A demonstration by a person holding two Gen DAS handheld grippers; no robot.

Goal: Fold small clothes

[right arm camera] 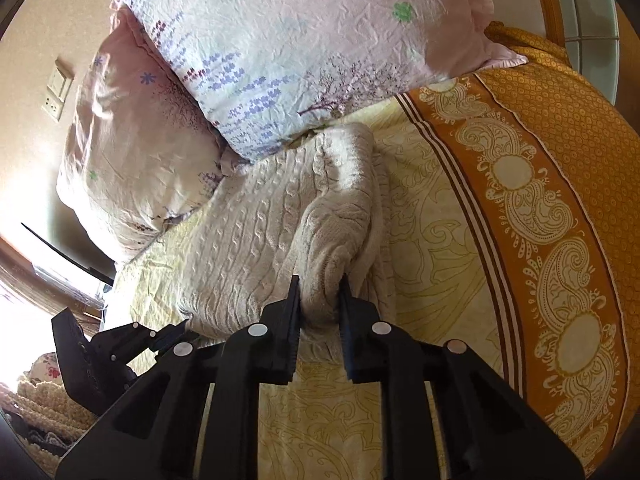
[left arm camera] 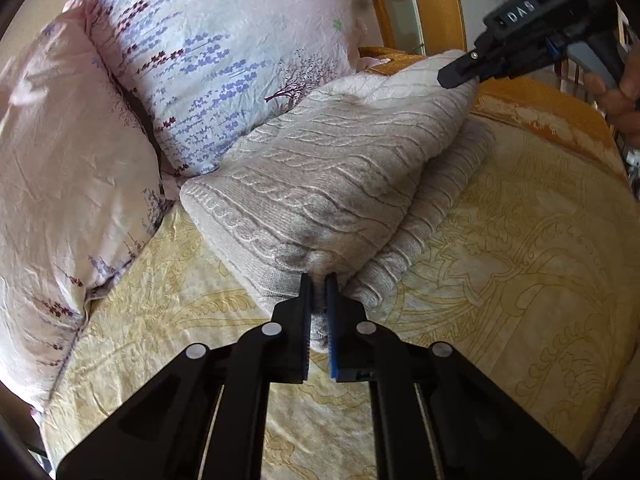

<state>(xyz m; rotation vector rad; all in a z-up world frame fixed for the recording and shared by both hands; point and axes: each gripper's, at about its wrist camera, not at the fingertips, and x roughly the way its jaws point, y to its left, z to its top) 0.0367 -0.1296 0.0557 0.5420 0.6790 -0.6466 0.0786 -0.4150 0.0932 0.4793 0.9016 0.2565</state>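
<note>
Right now the cream cable-knit sweater (left arm camera: 320, 168) lies on the bed (left arm camera: 500, 260) just beside the floral pillows (left arm camera: 208, 52), its upper layer lifted between both grippers. The left gripper (left arm camera: 319, 280) is nearly closed, pinching a bunched edge of the knit at the near end. The right gripper (right arm camera: 320, 284) clamps a thicker fold of the same sweater (right arm camera: 260, 232), jaws narrow around it. The left wrist view alone shows the right gripper (left arm camera: 460, 76) from outside, gripping the far corner, with the person's hand (left arm camera: 616, 100) behind it. Only the right wrist view shows the orange paisley border (right arm camera: 540, 220) and a wall socket (right arm camera: 58, 88).
</note>
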